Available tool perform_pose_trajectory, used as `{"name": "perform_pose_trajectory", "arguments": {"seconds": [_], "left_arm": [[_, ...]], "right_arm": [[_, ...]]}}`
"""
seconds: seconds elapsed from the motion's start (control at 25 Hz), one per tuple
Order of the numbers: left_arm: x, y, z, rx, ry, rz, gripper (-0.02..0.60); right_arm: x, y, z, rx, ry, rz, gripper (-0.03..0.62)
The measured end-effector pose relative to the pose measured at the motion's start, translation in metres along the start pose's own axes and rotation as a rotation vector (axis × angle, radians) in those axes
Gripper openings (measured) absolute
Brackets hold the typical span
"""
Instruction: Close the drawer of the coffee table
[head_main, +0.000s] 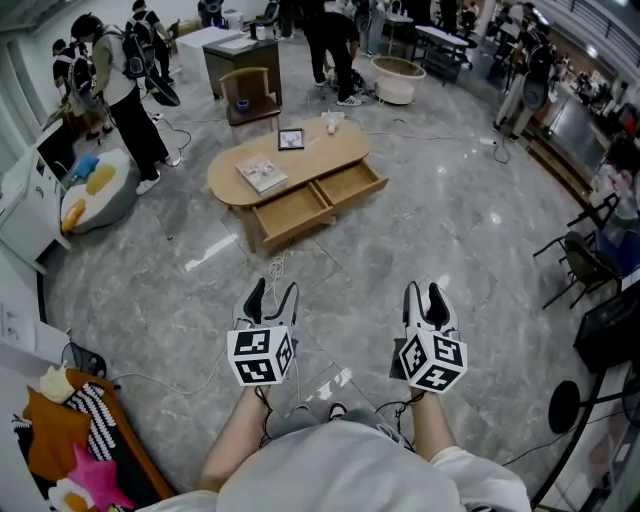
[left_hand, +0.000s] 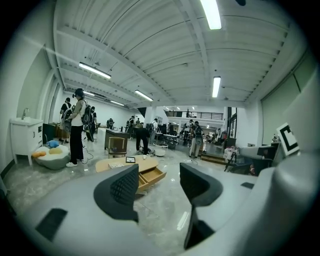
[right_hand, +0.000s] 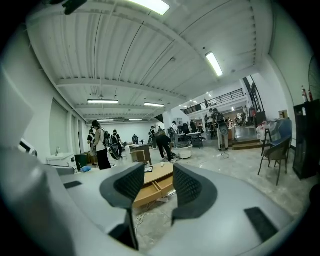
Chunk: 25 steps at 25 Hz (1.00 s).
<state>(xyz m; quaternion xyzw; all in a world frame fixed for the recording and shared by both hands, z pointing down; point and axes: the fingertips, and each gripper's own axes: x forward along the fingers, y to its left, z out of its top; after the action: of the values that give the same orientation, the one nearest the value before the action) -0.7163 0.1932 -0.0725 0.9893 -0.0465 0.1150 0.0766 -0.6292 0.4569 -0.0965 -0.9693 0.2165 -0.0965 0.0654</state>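
- The left hand-held gripper (head_main: 273, 292) hangs in front of the person's waist, jaws partly apart with nothing between them. It points across the marble floor (head_main: 450, 230), seemingly readied for a push rather than a grasp.
- The oval wooden desk (head_main: 335, 148) stands well ahead, carrying a book (head_main: 262, 174) and a picture frame (head_main: 291, 139). Its left drawer (head_main: 290, 212) and right drawer (head_main: 350, 185) are both pulled out towards the person, fronts facing the grippers, so neither is closed yet.
- The right hand-held gripper (head_main: 425, 292) is level with its partner, jaws slightly parted and empty. It is well apart from the drawers, so the person likely has to walk up first.
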Motion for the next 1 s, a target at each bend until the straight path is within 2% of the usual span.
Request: {"name": "perform_pose_trajectory", "arguments": {"seconds": [0.16, 0.28, 0.68, 0.84, 1.0], "left_arm": [[0.003, -0.003, -0.001, 0.003, 0.014, -0.007, 0.307], [0.005, -0.005, -0.001, 0.005, 0.02, -0.005, 0.33], [0.017, -0.008, 0.005, 0.003, -0.009, 0.042, 0.491], [0.025, -0.016, 0.008, 0.005, -0.019, 0.054, 0.526], [0.036, -0.02, 0.008, -0.011, -0.016, 0.064, 0.54]], "right_arm": [[0.002, -0.005, 0.001, -0.01, 0.0, -0.005, 0.216], [0.003, -0.008, 0.002, -0.02, 0.0, -0.005, 0.267], [0.012, -0.024, 0.007, -0.052, -0.016, -0.011, 0.437], [0.02, -0.034, 0.007, -0.058, -0.008, -0.012, 0.508], [0.028, -0.045, 0.009, -0.051, -0.014, -0.009, 0.541]]}}
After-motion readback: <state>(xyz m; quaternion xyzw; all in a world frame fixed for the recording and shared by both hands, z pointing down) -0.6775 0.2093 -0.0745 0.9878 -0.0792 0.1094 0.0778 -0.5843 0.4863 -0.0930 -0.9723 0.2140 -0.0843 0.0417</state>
